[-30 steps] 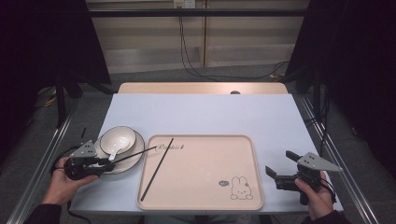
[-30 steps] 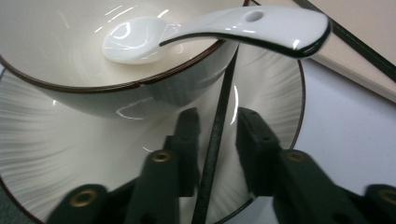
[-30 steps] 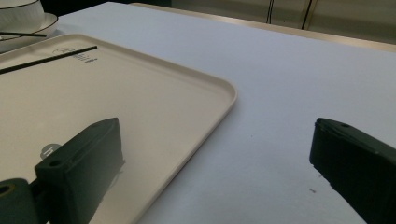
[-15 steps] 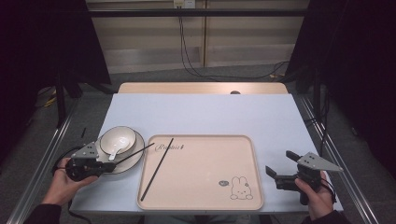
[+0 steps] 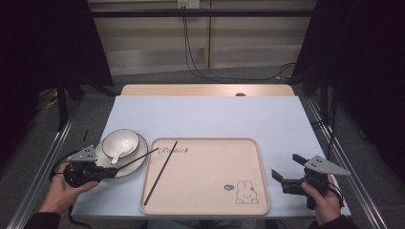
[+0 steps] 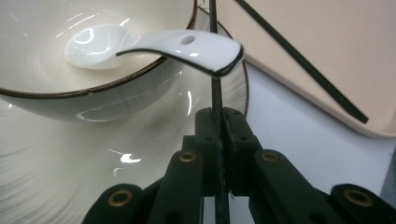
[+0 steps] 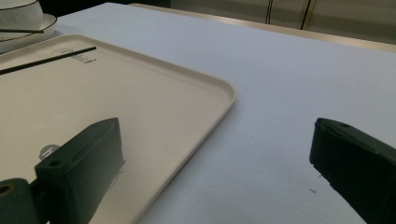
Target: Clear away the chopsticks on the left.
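a thin black chopstick [image 6: 215, 93] is pinched flat between the pressed-together jaws of the left gripper [image 5: 106, 171], its matte shaft running forward under the handle of a glossy white ceramic spoon [image 6: 154, 46] and out over the plate's edge toward the tray. the spoon lies in a smooth white bowl [image 5: 120, 142] with a dark line round its lip; its handle, pierced by a small round hole, overhangs the rim. the bowl sits on a wider shiny white plate [image 5: 138, 160], also dark-edged, at the table's left side.

just right of the plate lies a matte beige tray [image 5: 210, 176], rectangular with rounded corners and a low raised rim, printed with a script word near its far edge and a small rabbit near the right front corner. a second black chopstick [image 5: 161, 172] lies slantwise on the tray's left part. the table [image 5: 215, 114] is a plain pale blue-white sheet.

the right gripper [image 5: 285, 177] rests at the table's right front, beside the tray, its blocky black jaws spread wide and holding nothing.

compared with a second ago, the left gripper has drawn slightly back toward the person, with the held chopstick's tip pulled a little nearer the plate; the right gripper has stayed put.
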A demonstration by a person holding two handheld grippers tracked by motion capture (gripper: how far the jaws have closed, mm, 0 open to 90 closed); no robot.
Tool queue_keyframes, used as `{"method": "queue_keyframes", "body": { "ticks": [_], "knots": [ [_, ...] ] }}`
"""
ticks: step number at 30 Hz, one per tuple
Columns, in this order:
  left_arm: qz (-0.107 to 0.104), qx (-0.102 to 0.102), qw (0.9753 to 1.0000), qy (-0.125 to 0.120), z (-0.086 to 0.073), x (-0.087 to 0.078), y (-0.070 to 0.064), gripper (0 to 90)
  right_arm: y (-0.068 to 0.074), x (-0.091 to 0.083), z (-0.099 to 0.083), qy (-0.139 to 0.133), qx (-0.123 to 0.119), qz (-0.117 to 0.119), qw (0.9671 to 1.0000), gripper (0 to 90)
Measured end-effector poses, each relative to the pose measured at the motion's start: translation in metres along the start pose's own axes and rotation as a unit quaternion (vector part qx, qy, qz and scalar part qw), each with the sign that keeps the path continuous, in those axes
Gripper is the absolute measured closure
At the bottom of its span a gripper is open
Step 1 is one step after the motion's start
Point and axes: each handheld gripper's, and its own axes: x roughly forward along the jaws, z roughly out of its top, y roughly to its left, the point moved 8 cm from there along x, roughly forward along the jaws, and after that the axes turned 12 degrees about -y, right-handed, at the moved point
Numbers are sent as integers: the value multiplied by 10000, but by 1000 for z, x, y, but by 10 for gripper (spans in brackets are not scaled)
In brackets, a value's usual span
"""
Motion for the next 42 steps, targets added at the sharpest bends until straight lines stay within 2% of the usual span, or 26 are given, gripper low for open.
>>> {"method": "queue_keyframes", "body": {
  "ticks": [1,4,5,11,13,16,20,26,27,29,31,39,42],
  "knots": [
    [-14,-69,10000,-13,1,-1,-2,857,0,0,0,-3,7,4,10000,24],
    [-3,-59,10000,-71,3,-1,-3,857,0,0,0,0,3,1,10000,24],
    [-61,-271,9995,-156,5,-1,-6,857,0,0,0,-1,9,8,10000,24],
    [-130,-512,9981,-314,10,-2,-15,857,0,0,0,-2,6,7,10000,24],
    [-52,-625,9972,-401,14,-2,-19,856,0,0,0,0,13,13,10000,24],
    [-17,-685,9965,-484,17,-2,-24,857,0,0,0,4,7,28,10000,24],
    [89,-768,9959,-479,18,-2,-33,857,1,0,0,3,5,37,10000,24],
    [142,-900,9944,-545,20,-1,-42,856,1,-1,0,-1,15,31,10000,24],
    [205,-986,9934,-551,21,-1,-44,855,1,-1,0,1,13,32,10000,24],
    [174,-1007,9932,-553,24,-1,-50,855,1,0,0,0,7,51,10000,24],
    [220,-1101,9917,-625,27,-1,-54,855,1,0,0,2,10,49,10000,24],
    [332,-1117,9905,-729,40,-1,-75,855,1,0,0,2,10,35,10000,24],
    [273,-1176,9895,-795,43,3,-80,855,1,0,0,6,9,32,10000,24]
  ]
}}
